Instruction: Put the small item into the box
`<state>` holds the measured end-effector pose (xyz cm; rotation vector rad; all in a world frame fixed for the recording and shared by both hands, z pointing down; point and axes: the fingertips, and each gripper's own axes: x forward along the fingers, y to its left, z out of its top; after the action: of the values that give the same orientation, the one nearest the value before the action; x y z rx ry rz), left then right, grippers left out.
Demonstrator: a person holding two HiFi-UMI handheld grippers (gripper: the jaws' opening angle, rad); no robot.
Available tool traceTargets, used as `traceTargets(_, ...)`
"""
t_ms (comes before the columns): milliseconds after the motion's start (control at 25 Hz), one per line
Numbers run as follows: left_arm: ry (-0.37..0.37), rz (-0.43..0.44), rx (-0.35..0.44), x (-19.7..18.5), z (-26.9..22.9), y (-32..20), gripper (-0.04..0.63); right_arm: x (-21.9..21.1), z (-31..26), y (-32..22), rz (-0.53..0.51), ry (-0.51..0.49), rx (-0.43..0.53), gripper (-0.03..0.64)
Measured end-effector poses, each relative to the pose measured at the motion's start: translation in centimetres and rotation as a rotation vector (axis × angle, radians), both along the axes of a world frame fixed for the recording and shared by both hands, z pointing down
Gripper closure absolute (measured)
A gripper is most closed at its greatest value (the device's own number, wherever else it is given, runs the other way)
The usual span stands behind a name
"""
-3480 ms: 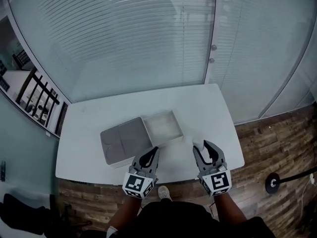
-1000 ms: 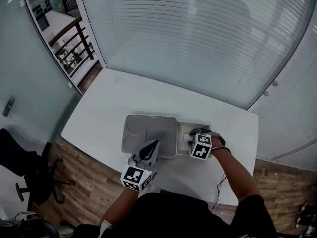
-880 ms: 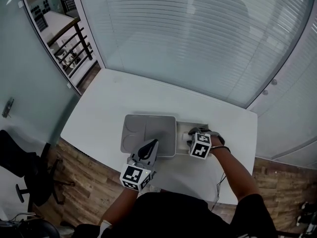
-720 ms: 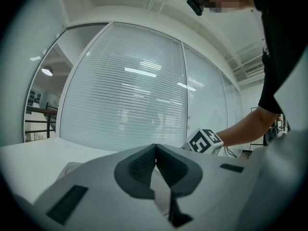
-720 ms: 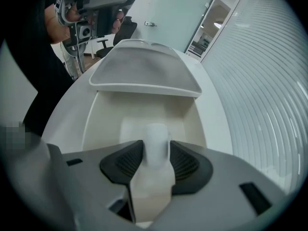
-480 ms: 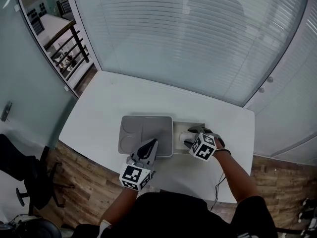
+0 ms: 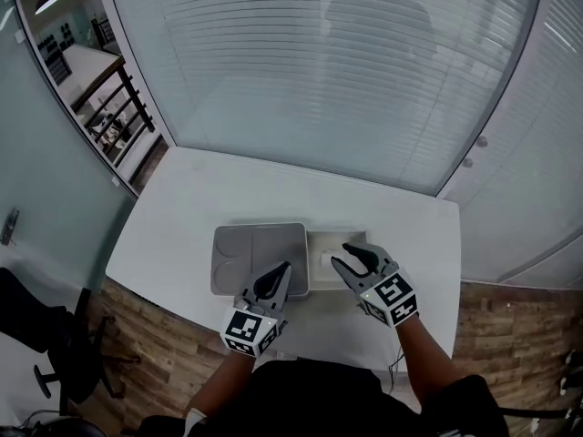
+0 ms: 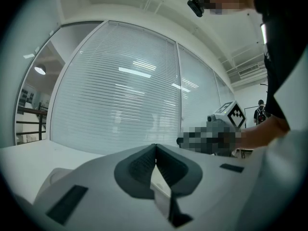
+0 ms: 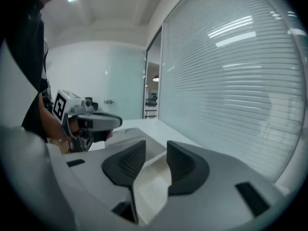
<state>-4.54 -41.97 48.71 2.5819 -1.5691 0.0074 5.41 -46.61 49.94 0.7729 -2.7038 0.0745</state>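
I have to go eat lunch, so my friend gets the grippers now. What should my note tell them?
Left gripper: fingers shut and empty, over the near edge of the grey tray.
Right gripper: fingers apart and closing, nothing between them, above the near side of the box.
Things: the open box sits on the white table, right beside the tray. A small white item lies inside it.
Done: the item looks to be in the box.
Left: probably just draw both grippers away.
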Motion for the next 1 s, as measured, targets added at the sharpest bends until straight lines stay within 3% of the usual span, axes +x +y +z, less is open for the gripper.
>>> traceTargets(240,-0.001,0.035,0.018,1.4,-1.1,-0.5,0.584,1.7,-4.8,1.0,0.141,-0.148,0.112,0.603)
traceTargets(560,-0.005,0.054,0.042,2.5,-2.2,-0.9,0.584,4.5,-8.8,2.0,0.249,-0.234,0.281,0.614)
traceTargets(760,0.002,0.055,0.051,2.8,-2.4,-0.9,0.584,5.3,-9.0,2.2,0.293,-0.257,0.270,0.614)
traceTargets(920,-0.013,0.053,0.044,2.4,-2.2,-0.7,0.584,5.2,-8.3,2.0,0.339,-0.224,0.176,0.614)
traceTargets(1000,-0.012,0.056,0.045,2.8,-2.3,-0.8,0.584,5.1,-8.3,2.1,0.324,-0.244,0.183,0.614)
